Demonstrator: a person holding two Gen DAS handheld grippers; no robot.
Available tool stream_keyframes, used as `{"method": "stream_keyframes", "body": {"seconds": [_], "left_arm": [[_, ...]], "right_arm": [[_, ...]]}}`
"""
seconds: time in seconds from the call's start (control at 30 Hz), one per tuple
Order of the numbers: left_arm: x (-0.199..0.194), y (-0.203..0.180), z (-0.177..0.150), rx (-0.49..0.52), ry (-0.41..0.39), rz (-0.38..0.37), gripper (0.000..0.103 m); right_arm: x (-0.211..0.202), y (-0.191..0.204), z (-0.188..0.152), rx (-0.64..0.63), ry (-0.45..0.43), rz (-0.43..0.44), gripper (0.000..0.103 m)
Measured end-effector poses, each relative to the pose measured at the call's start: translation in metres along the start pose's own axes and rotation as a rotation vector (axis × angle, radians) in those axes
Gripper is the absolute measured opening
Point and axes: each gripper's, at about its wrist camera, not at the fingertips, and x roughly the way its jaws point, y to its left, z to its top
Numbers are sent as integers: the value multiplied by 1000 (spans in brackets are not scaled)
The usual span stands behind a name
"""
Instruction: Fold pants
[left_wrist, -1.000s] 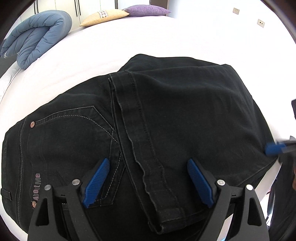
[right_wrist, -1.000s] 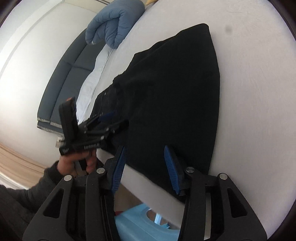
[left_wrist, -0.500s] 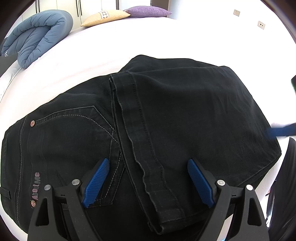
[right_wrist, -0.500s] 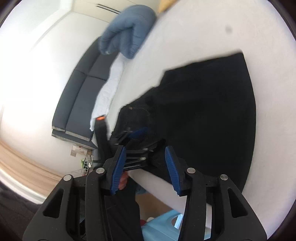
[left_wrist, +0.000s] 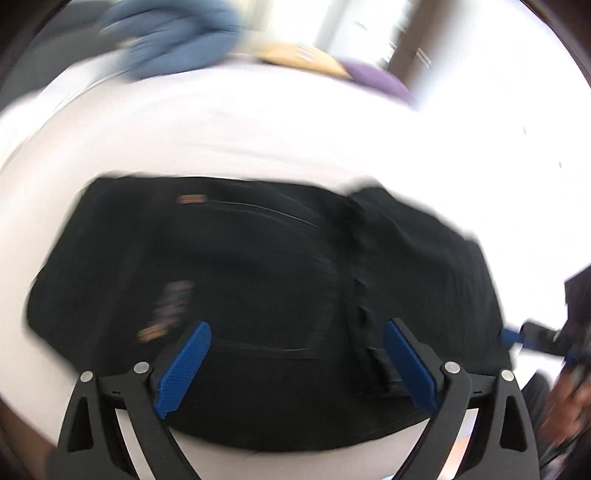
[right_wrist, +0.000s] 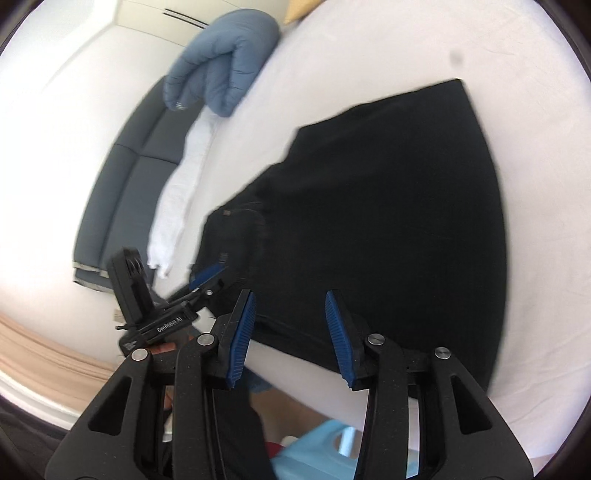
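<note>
In the middle of both frames the folded pants lie flat on the bed; left gripper has just opened wider, right gripper partly open, both empty, likely because the fold looks done.

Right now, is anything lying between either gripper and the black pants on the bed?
Nothing visible does. The pants lie folded on the white bed, just ahead of the open left gripper and right gripper. The blue duvet sits far off.

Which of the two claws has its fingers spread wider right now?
The left claw: its blue pads stand far apart above the black pants, holding nothing. The right claw has a clearly narrower gap.
</note>
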Motion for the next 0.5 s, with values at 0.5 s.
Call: {"method": "stream_keyframes", "body": {"seconds": [0.5], "left_arm": [[-46,163,-16,-689,-111,-61,103]], "right_arm": [[30,72,15,12,4,195,39]]}}
